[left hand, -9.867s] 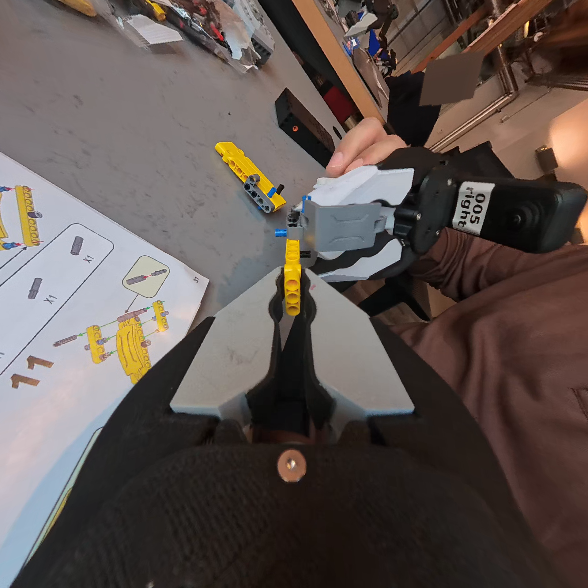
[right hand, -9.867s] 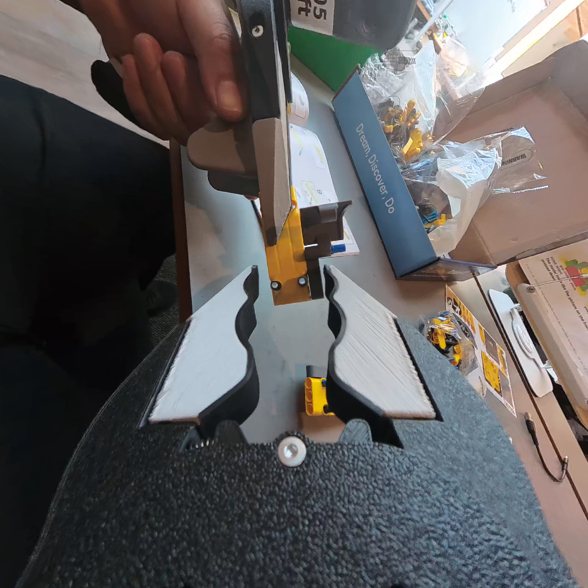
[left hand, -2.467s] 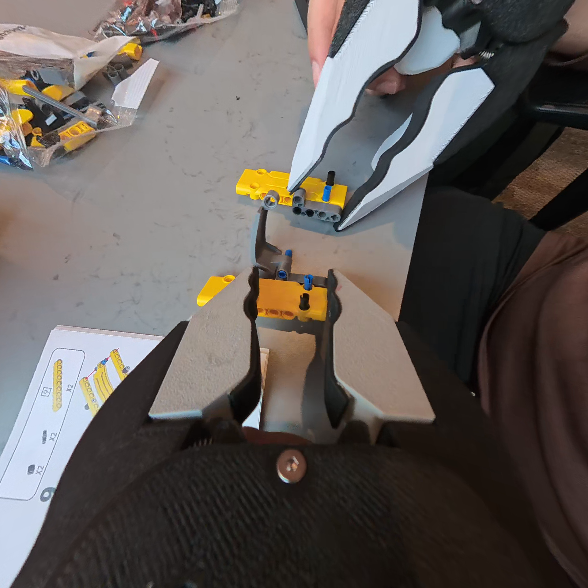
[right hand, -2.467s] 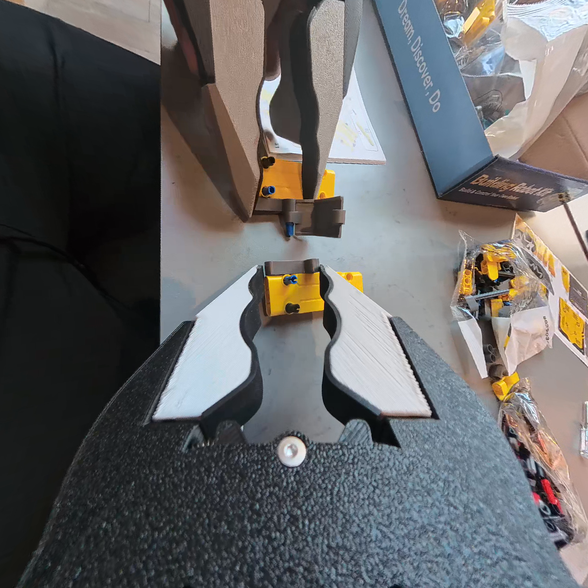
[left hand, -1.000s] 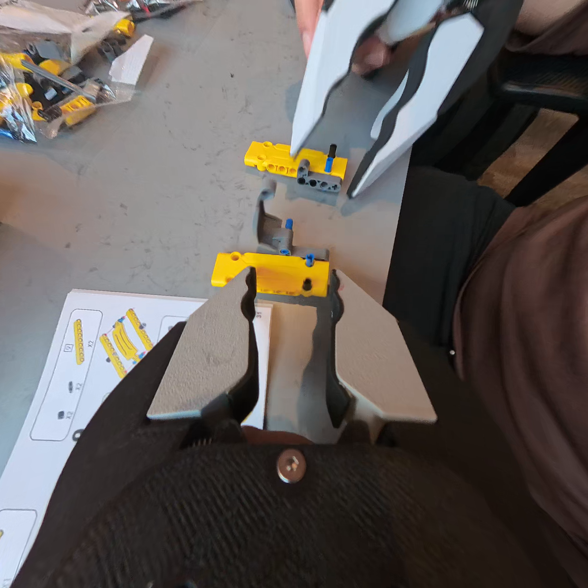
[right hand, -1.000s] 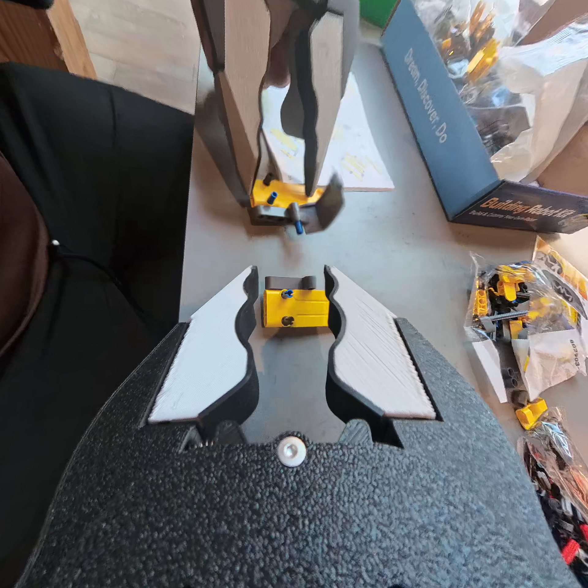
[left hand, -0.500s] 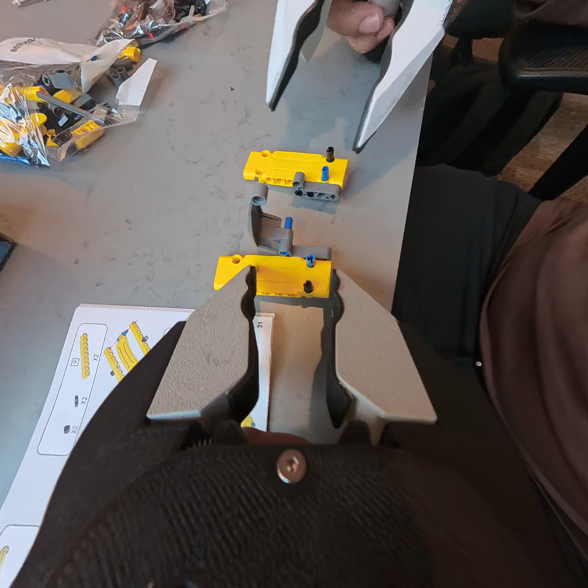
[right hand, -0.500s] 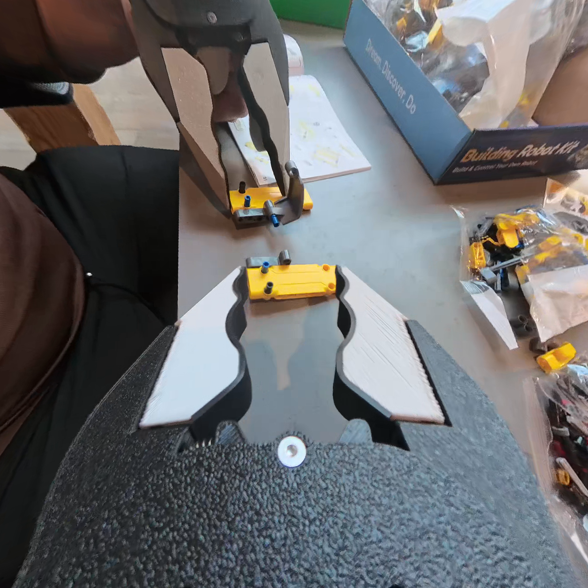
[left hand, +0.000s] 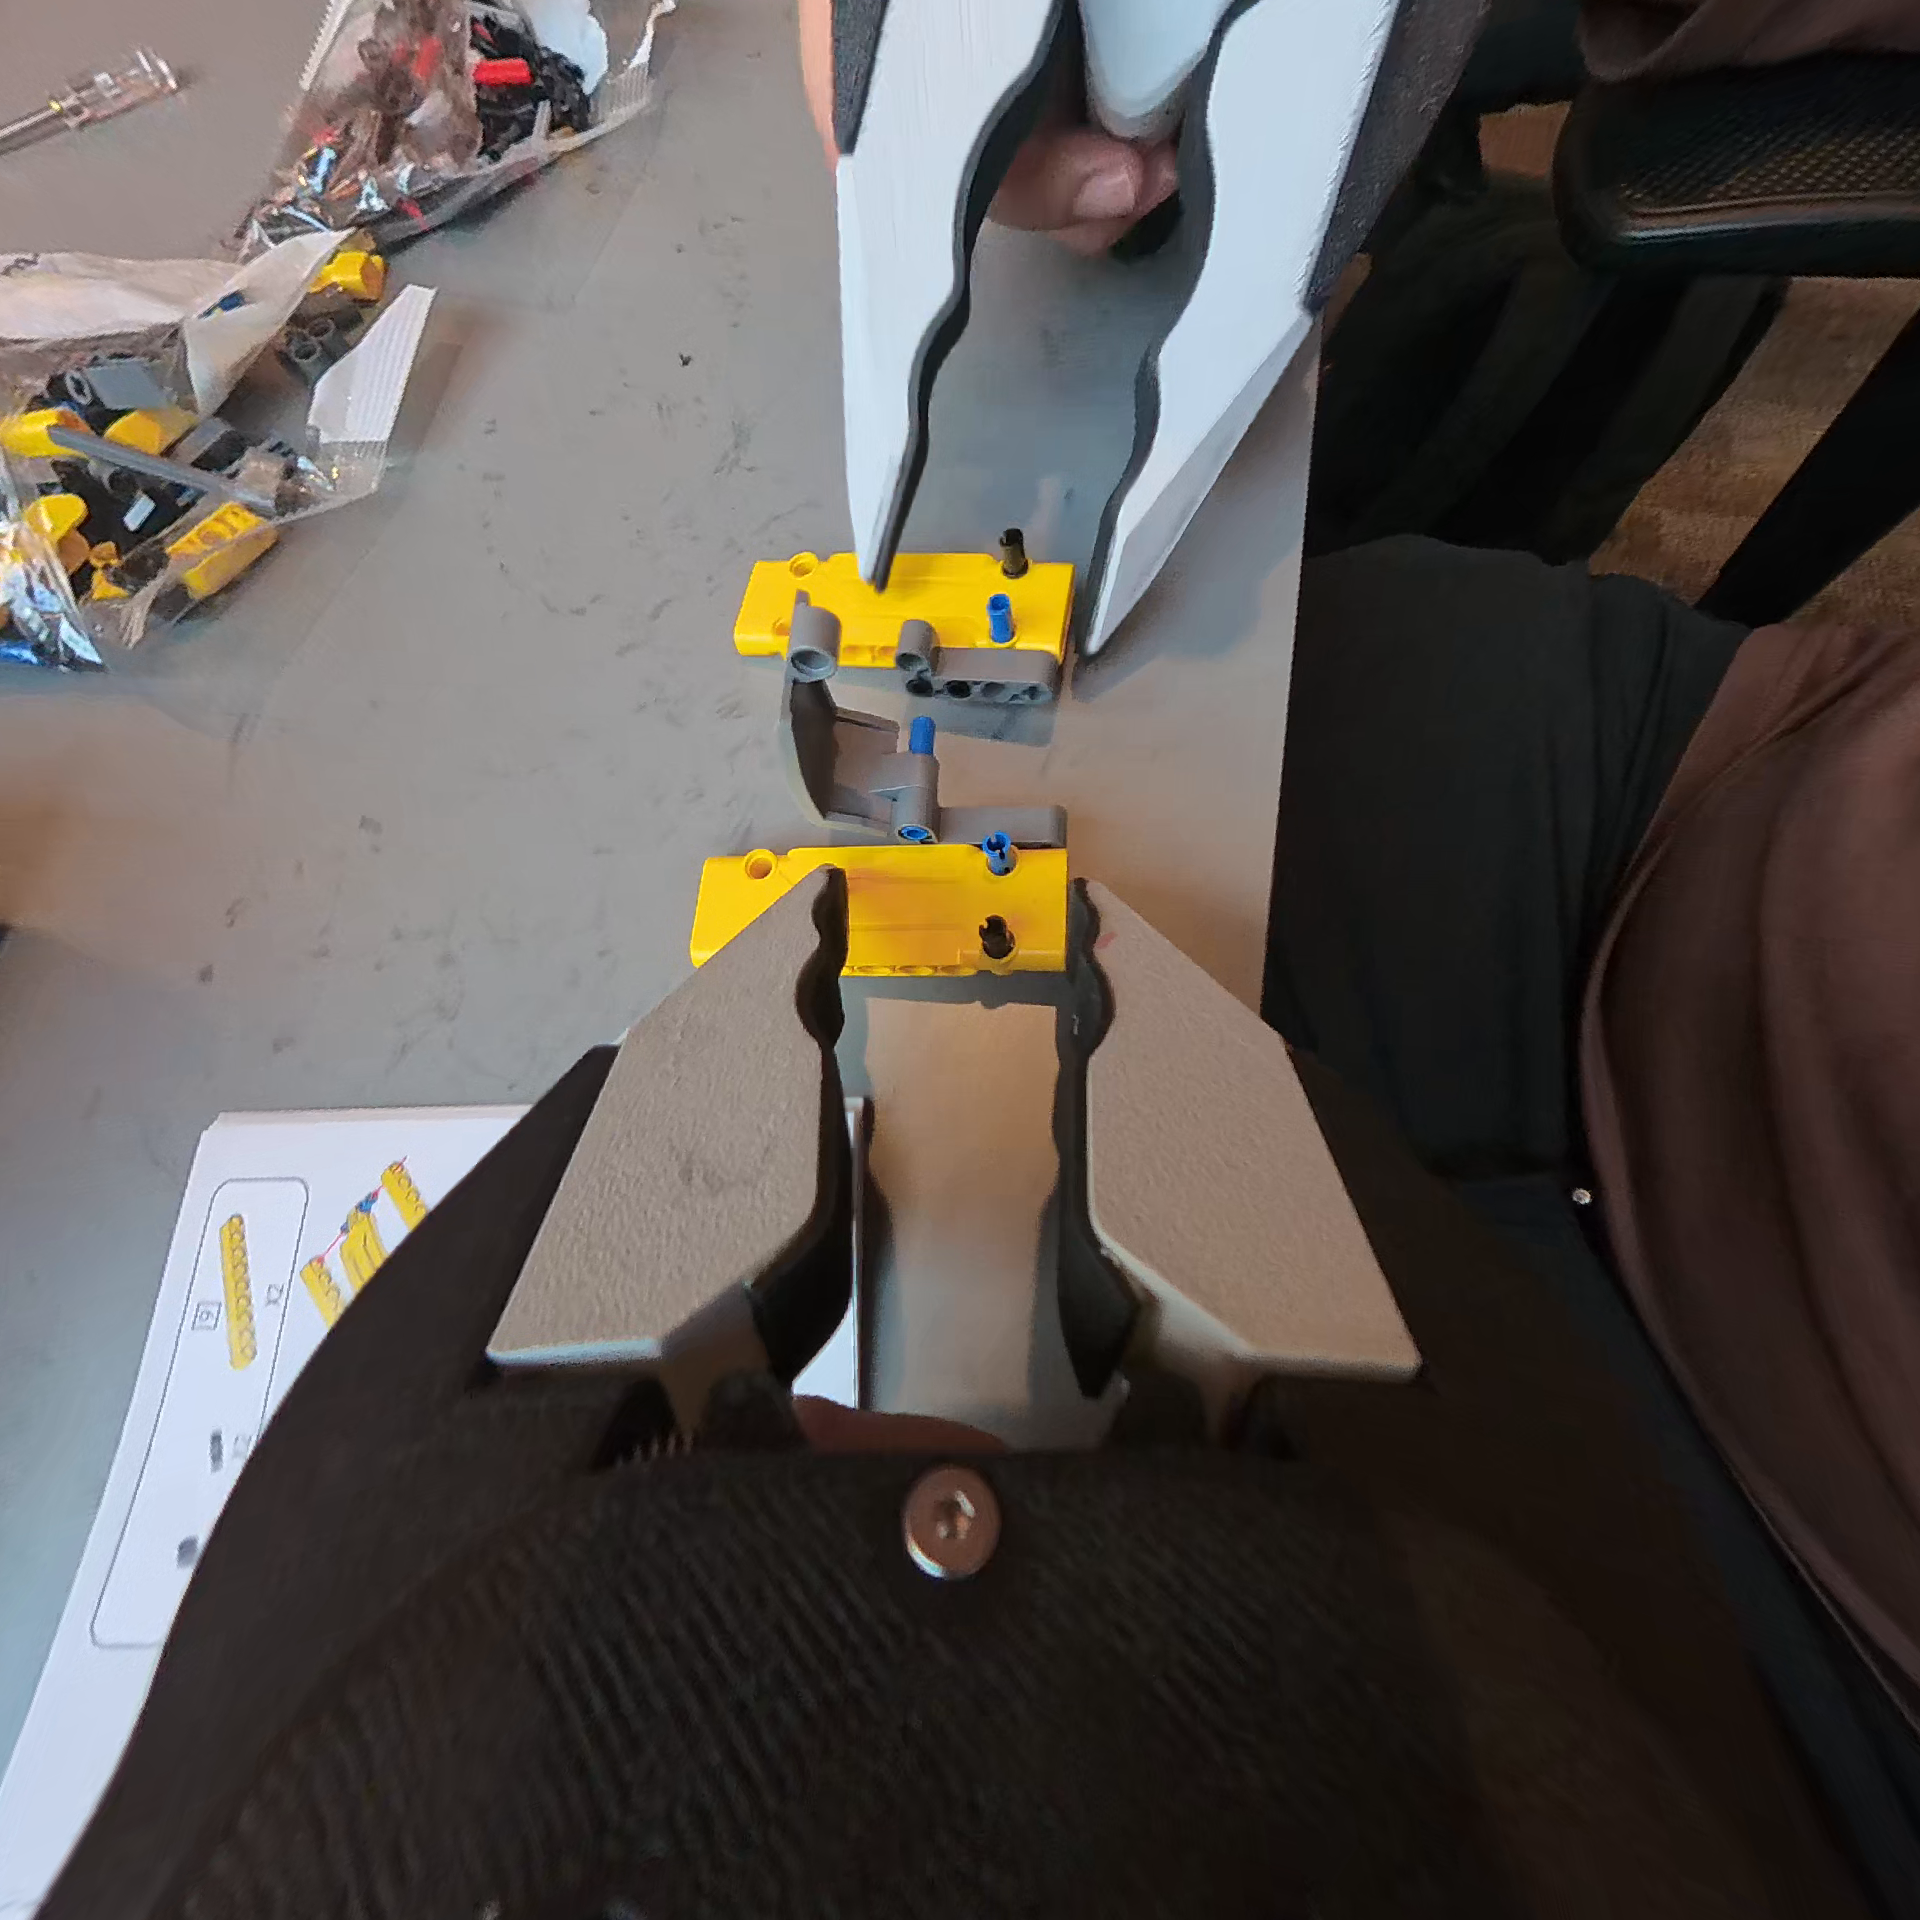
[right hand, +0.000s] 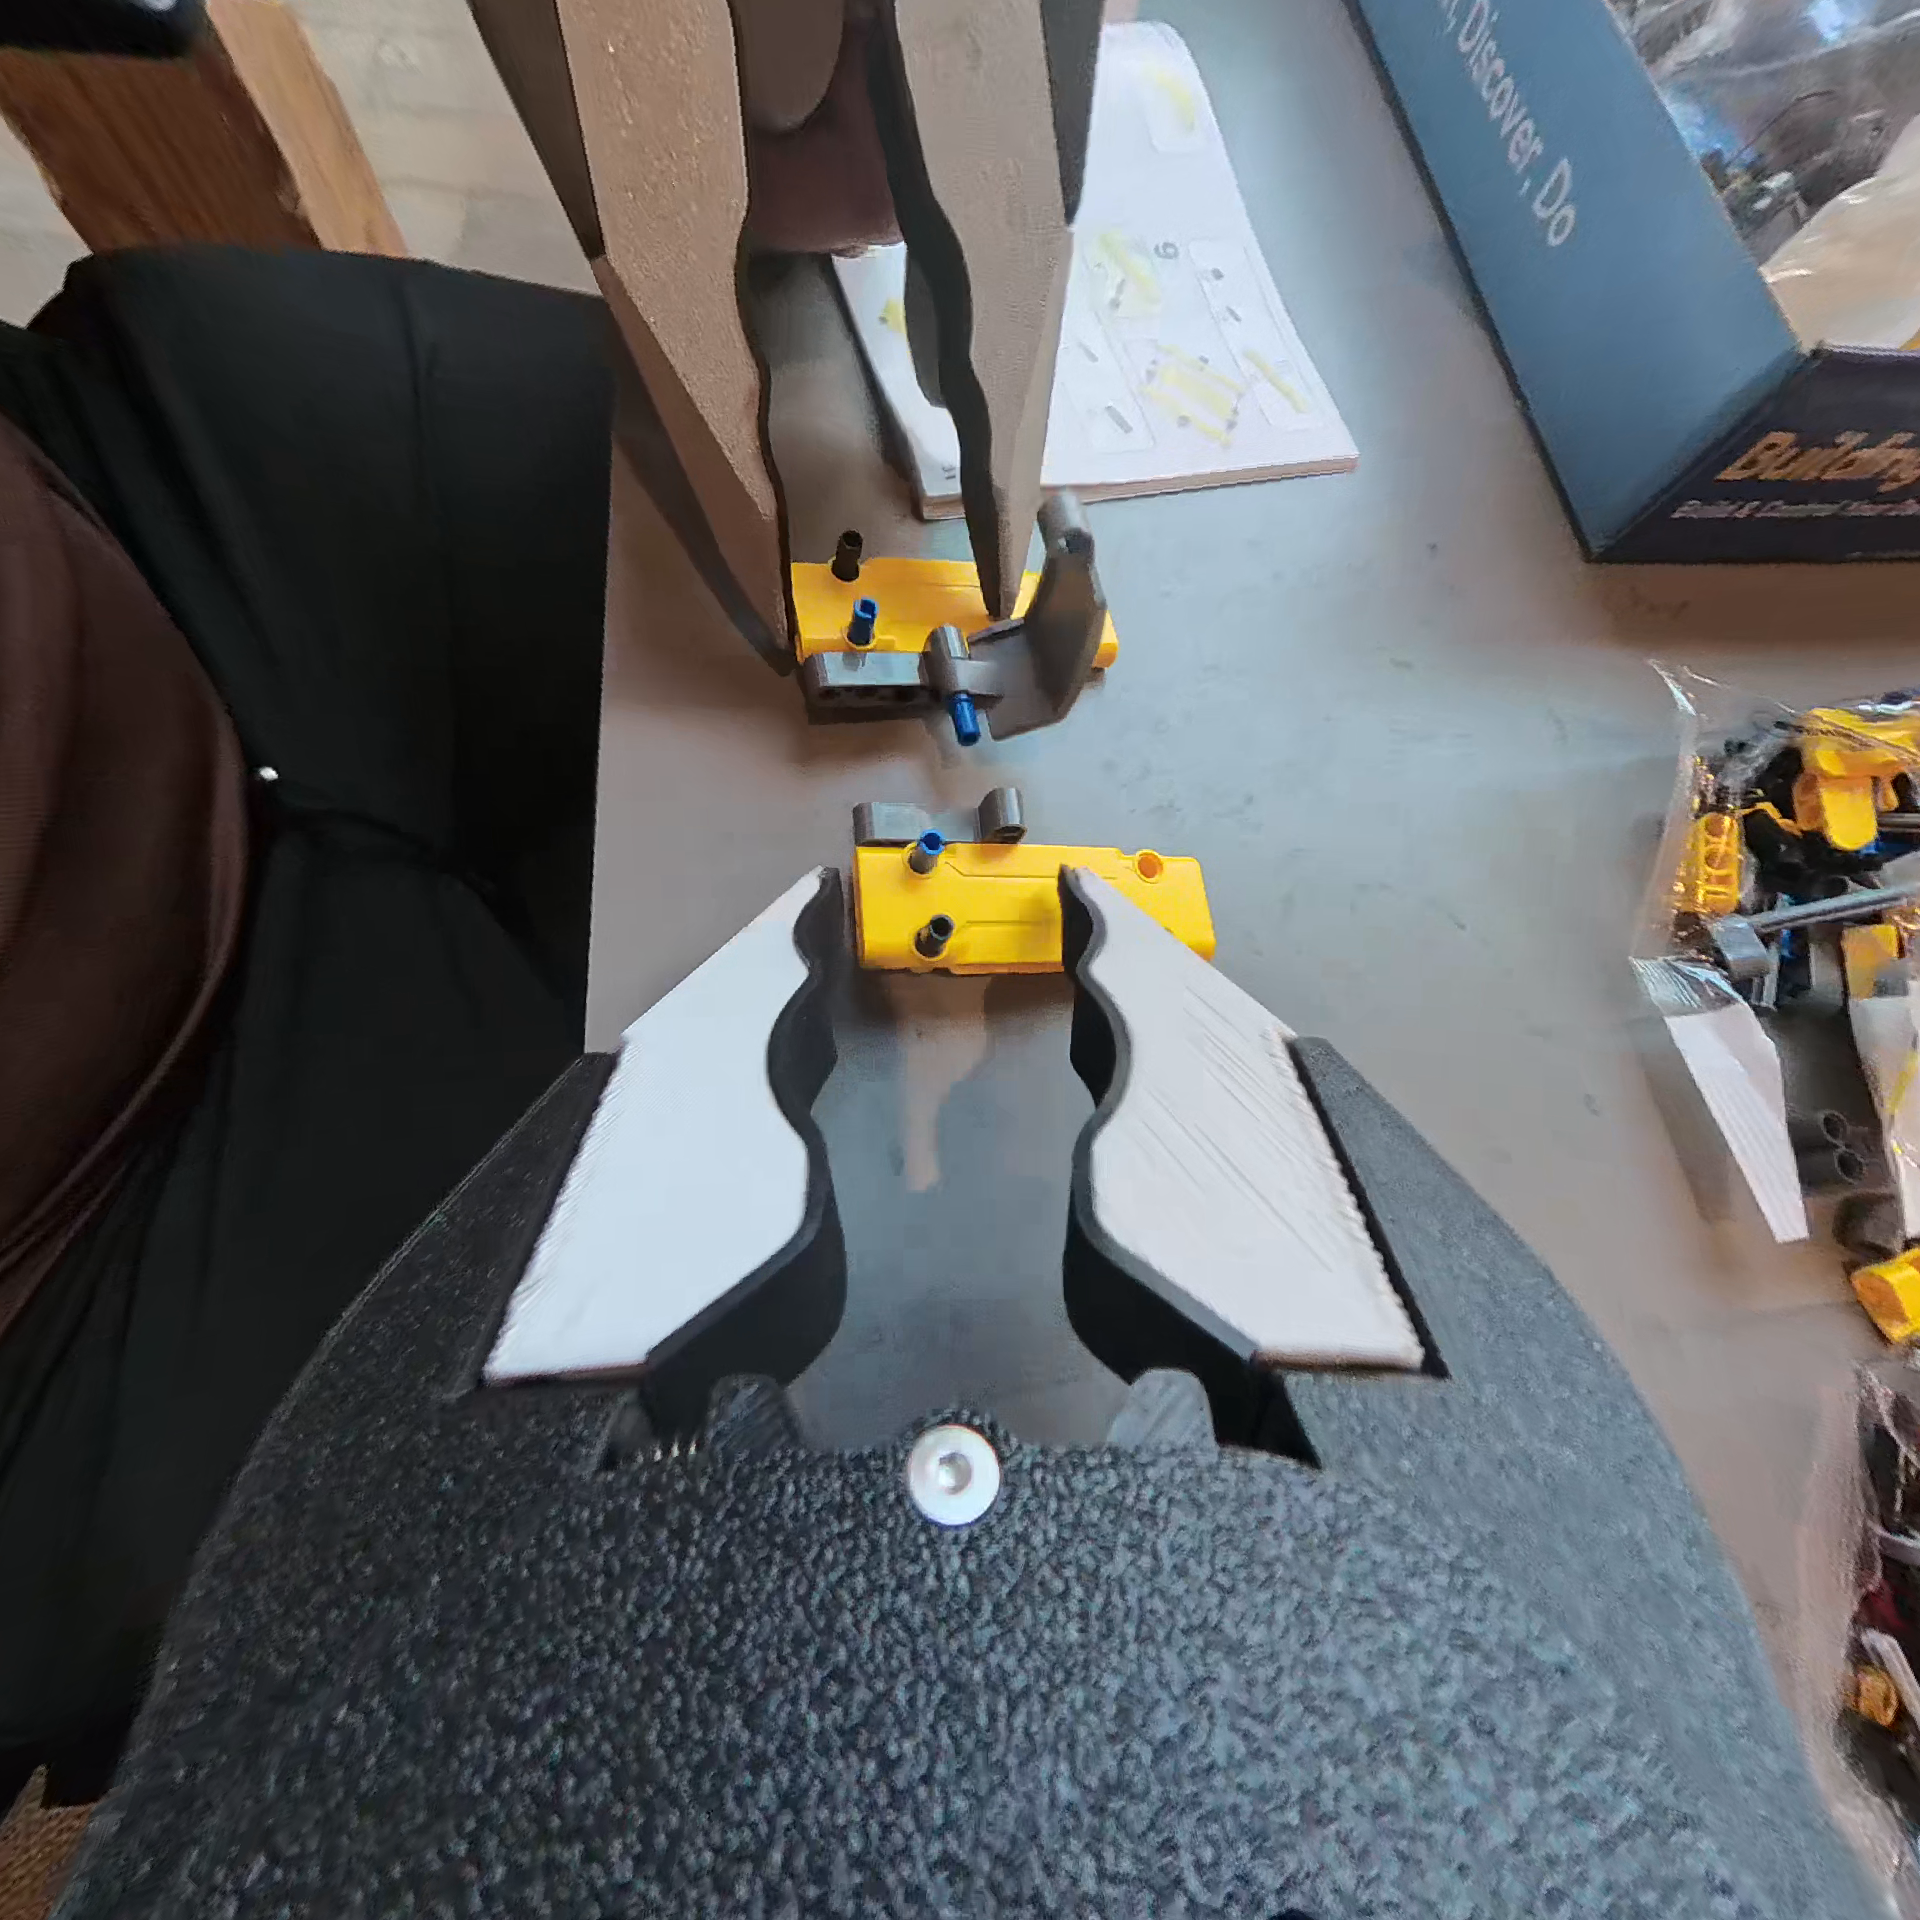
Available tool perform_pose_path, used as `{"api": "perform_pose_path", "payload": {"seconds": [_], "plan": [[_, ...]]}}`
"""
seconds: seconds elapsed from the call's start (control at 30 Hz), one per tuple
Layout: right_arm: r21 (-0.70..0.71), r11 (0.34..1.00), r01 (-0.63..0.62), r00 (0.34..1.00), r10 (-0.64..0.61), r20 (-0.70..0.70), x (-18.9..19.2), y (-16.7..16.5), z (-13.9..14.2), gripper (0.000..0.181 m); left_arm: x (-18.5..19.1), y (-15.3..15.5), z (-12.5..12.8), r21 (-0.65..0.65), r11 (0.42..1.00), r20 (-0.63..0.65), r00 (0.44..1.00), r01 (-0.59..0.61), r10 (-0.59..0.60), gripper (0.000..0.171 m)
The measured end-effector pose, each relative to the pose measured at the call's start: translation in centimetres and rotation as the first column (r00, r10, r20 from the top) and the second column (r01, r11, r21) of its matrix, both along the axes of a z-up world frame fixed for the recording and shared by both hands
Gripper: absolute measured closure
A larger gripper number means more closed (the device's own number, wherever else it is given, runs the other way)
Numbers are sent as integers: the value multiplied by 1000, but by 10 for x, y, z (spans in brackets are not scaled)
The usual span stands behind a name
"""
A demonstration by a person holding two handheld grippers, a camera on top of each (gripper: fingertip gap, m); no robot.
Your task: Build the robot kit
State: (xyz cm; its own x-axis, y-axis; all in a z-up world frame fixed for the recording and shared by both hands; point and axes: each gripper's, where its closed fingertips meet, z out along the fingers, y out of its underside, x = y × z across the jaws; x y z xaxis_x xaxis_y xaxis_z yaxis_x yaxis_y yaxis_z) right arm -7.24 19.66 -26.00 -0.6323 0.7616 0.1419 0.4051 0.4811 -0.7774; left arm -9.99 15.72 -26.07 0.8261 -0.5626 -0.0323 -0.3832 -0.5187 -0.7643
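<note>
Two yellow panel assemblies lie side by side near the table edge. The near assembly (left hand: 914, 914) carries a grey curved piece (left hand: 831, 769) and blue and black pins. My left gripper (left hand: 954, 904) is open, one finger over the panel and the other at its right end; it also shows in the right wrist view (right hand: 883, 623). The other assembly (right hand: 997, 914) has a grey beam and pins. My right gripper (right hand: 948, 883) is open around it in the same way, tips down at the panel. It also shows in the left wrist view (left hand: 987, 613).
An instruction booklet (left hand: 312, 1247) lies left of my left gripper. Clear bags of loose parts (left hand: 135, 447) lie farther out on the grey table, also in the right wrist view (right hand: 1808, 862). A blue box (right hand: 1610, 260) stands behind. The table edge (left hand: 1288, 727) and a person's lap are close by. Left tips to right tips: about 6 cm.
The right gripper has come down from above the table so its tips sit at its yellow panel. The left gripper has edged forward over its panel, which it held in the air earlier.
</note>
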Motion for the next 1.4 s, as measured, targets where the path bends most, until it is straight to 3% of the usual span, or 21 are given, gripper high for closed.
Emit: {"api": "perform_pose_path", "payload": {"seconds": [0.23, 0.83, 0.93, 1.4], "plan": [[30, 998, -49, 999, 50, -14, -1, -10, -1, 153, 6, 6, 0, 2, 1000, -3, 1000, 29, -29, 132], [13, 996, -91, 996, 91, -5, 1, -15, -1, 153, 8, 7, 0, 5, 998, -5, 998, 65, -65, 136], [25, 995, -99, 995, 99, -14, -1, -16, -1, 153, 13, 5, 1, 30, 994, -25, 994, 104, -104, 146], [-8, 976, -217, 976, 217, 10, -4, -14, -1, 154, 9, 9, 2, -6, 981, 49, 980, 193, -193, 148]]}}
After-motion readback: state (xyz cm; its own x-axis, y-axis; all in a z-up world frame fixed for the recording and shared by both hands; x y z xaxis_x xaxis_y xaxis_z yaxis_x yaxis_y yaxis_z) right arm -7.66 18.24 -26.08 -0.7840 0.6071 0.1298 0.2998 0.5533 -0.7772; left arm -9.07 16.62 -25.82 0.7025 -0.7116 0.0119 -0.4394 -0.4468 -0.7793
